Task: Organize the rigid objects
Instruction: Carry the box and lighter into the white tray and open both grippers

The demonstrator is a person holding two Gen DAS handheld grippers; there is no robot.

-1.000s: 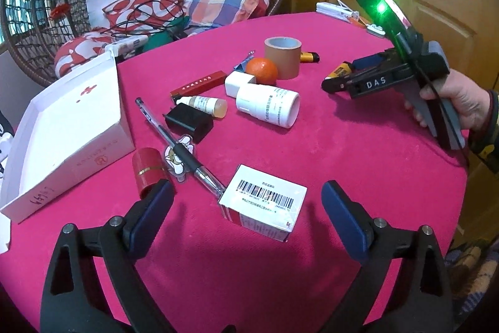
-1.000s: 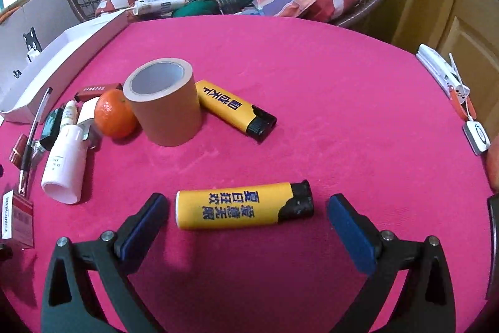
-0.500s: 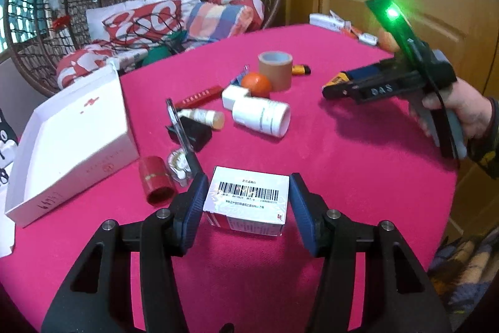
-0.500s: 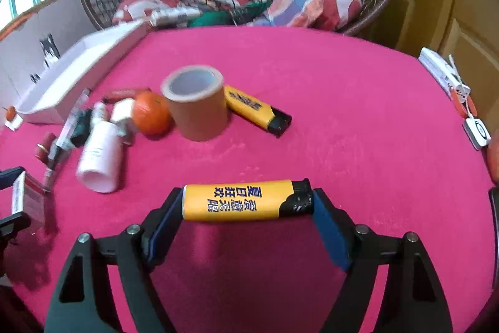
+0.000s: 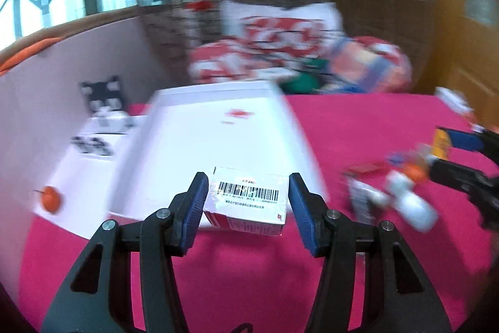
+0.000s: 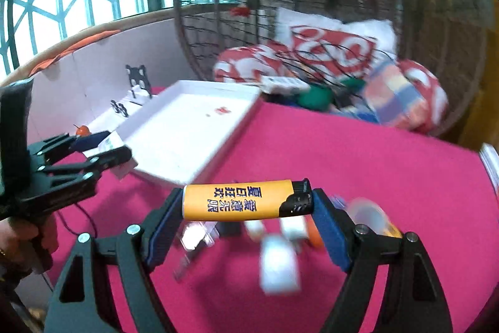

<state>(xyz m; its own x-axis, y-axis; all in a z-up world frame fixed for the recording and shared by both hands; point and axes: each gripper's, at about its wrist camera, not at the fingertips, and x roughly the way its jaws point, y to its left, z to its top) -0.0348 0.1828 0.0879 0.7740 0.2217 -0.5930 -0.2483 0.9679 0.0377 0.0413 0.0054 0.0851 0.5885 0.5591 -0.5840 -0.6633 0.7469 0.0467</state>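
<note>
Lighter [image 6: 246,200], yellow with a black cap, sits crosswise in the right gripper [image 6: 246,208], clamped end to end between the blue pads, its long axis running across the view. It is lifted clear of the pink tablecloth [image 6: 374,164]. Below and behind it lie blurred leftovers, among them a white bottle [image 6: 277,264]; the rest cannot be told apart. Farther off, ahead and to the left, lies the open white box [image 6: 190,127], its shallow inside bare.

The left gripper [image 5: 246,198] holds a small barcoded carton [image 5: 249,198] between its pads, broad face up, right at the near rim of the white box [image 5: 218,139]. By my reading the left is much the nearer of the two to the drop, with the box straight ahead of it.

Only the right view shows the hand [image 6: 18,239] on the left tool; only the left view shows the carton's barcode and the orange pin [image 5: 50,198] outside the box.
</note>
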